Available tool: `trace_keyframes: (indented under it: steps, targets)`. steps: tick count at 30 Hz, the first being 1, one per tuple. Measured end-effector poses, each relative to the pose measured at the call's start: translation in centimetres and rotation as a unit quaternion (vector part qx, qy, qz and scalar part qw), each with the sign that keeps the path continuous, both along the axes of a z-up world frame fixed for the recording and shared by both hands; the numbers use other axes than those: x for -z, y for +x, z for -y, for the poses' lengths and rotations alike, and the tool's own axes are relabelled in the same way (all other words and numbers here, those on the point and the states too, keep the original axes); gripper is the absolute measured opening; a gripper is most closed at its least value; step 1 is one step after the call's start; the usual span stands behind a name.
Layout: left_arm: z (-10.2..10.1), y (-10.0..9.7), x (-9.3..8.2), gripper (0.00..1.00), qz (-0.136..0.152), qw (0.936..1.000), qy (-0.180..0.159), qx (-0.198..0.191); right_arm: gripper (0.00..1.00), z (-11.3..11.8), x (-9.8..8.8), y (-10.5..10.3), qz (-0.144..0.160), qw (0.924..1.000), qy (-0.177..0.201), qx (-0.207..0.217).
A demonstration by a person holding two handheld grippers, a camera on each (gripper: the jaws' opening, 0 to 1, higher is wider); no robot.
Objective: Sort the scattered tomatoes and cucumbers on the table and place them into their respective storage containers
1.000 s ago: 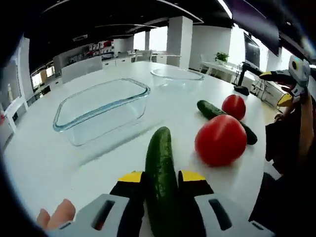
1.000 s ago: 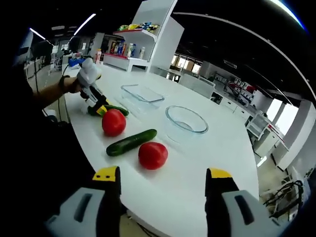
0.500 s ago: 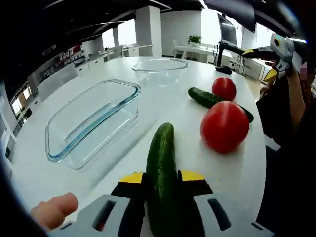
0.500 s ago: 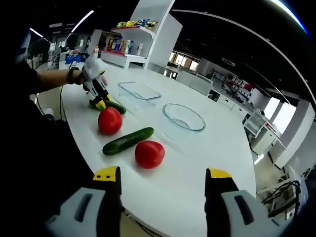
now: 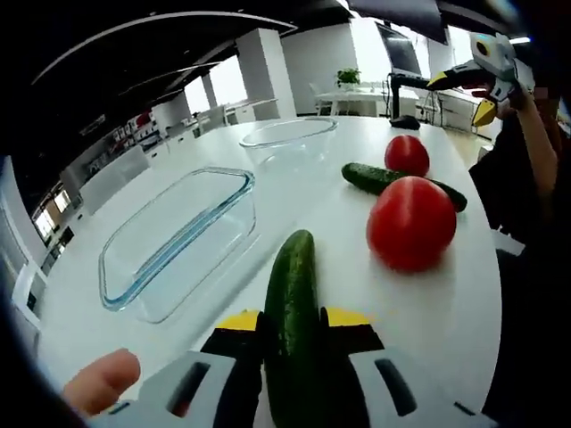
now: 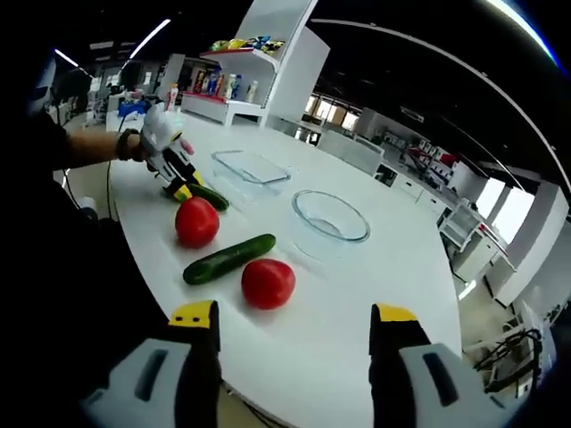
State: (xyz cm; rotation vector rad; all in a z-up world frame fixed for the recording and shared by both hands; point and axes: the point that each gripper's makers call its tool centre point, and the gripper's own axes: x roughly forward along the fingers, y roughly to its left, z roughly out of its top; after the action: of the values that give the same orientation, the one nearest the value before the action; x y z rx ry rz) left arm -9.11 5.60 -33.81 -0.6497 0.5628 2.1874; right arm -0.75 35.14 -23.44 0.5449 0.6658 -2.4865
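Long dark-green cucumber (image 5: 293, 321) sits lengthwise between the yellow-tipped jaws of the left gripper (image 5: 293, 323), clamped on both sides, its far end pointing toward the rectangular clear glass dish (image 5: 175, 239). In the right gripper view the same cucumber (image 6: 208, 195) shows as a short dark stub at the left gripper (image 6: 182, 187), just beside the rectangular dish (image 6: 250, 168) at the table's near-left edge; whether it rests on the tabletop or is lifted cannot be told.

Count: two cucumbers, two tomatoes. The second green cucumber (image 6: 228, 258) lies loose on the round white table (image 6: 375, 285), between the two round red tomatoes. The nearer-left tomato (image 6: 197, 221) is close to the left gripper; the other red tomato (image 6: 268, 283) lies just beside the loose cucumber's far end. In the left gripper view the big tomato (image 5: 411, 223) stands in front of the loose cucumber (image 5: 393, 181), with the smaller-looking tomato (image 5: 406, 154) behind it.

Containers: two, both with nothing in them. The round clear glass bowl (image 6: 331, 217) stands beyond the loose cucumber, next to the rectangular dish; it appears behind the dish in the left gripper view (image 5: 287, 135).

Right gripper (image 6: 294, 332) hovers off the table edge, jaws spread wide, nothing between them. It appears raised at the top right of the left gripper view (image 5: 464, 85).

A fingertip (image 5: 101, 383) shows at the left gripper view's bottom left.
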Motion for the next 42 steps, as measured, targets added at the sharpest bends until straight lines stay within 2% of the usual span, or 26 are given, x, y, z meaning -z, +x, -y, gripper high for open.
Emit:
trace_keyframes:
  steps: [7, 10, 13, 15, 18, 25, 31, 37, 38, 39, 40, 41, 42]
  targets:
    - [0.0, 0.0, 0.0, 0.25, 0.012, 0.9999, 0.006, 0.01, 0.65, 0.7, 0.4, 0.2, 0.002, 1.0, 0.0, -0.009]
    - [-0.1, 0.1, -0.1, 0.25, -0.012, 0.9996, -0.006, 0.023, 0.65, 0.7, 0.4, 0.3, 0.001, 1.0, 0.002, -0.009]
    - [-0.1, 0.0, -0.1, 0.24, -0.012, 0.9999, 0.002, 0.008, 0.65, 0.4, 0.2, 0.2, 0.0, 1.0, 0.002, -0.004]
    - [-0.3, 0.0, -0.2, 0.24, -0.033, 0.9991, 0.002, 0.026, 0.65, 0.3, 0.1, 0.2, -0.002, 1.0, 0.001, -0.003]
    - [-0.3, 0.1, -0.3, 0.24, -0.046, 0.9985, 0.006, 0.029, 0.65, 0.4, 0.0, 0.2, -0.002, 1.0, 0.001, -0.004]
    - [-0.4, 0.1, -0.6, 0.24, -0.05, 0.9981, 0.006, 0.034, 0.65, 0.5, -0.1, 0.0, -0.005, 1.0, 0.002, -0.006]
    - [-0.6, 0.1, -2.0, 0.24, -0.052, 0.9974, 0.038, 0.033, 0.65, 0.3, -0.2, 0.1, -0.007, 1.0, 0.003, -0.005]
    - [0.1, 0.2, -3.1, 0.24, -0.05, 0.9972, 0.049, 0.028, 0.65, 0.1, -0.7, 0.2, -0.011, 0.9999, 0.005, -0.007]
    - [0.3, 0.0, -3.3, 0.24, -0.057, 0.9967, 0.052, 0.025, 0.65, 0.1, -0.7, 0.2, -0.012, 0.9999, 0.005, -0.007]
    - [0.4, -0.1, -2.9, 0.24, -0.049, 0.9972, 0.051, 0.026, 0.65, 0.0, -0.7, 0.2, -0.013, 0.9999, 0.005, -0.007]
    - [0.5, 0.5, -1.9, 0.24, -0.012, 0.9986, 0.043, 0.028, 0.65, 0.0, -0.7, 0.2, -0.013, 0.9999, 0.005, -0.006]
    - [0.5, 0.6, -0.7, 0.24, 0.007, 0.9991, 0.03, 0.028, 0.65, 0.0, -0.7, 0.2, -0.013, 0.9999, 0.005, -0.007]
    - [0.6, 0.4, -0.2, 0.24, -0.003, 0.9994, 0.024, 0.027, 0.65, 0.1, -0.6, 0.2, -0.013, 0.9999, 0.005, -0.007]
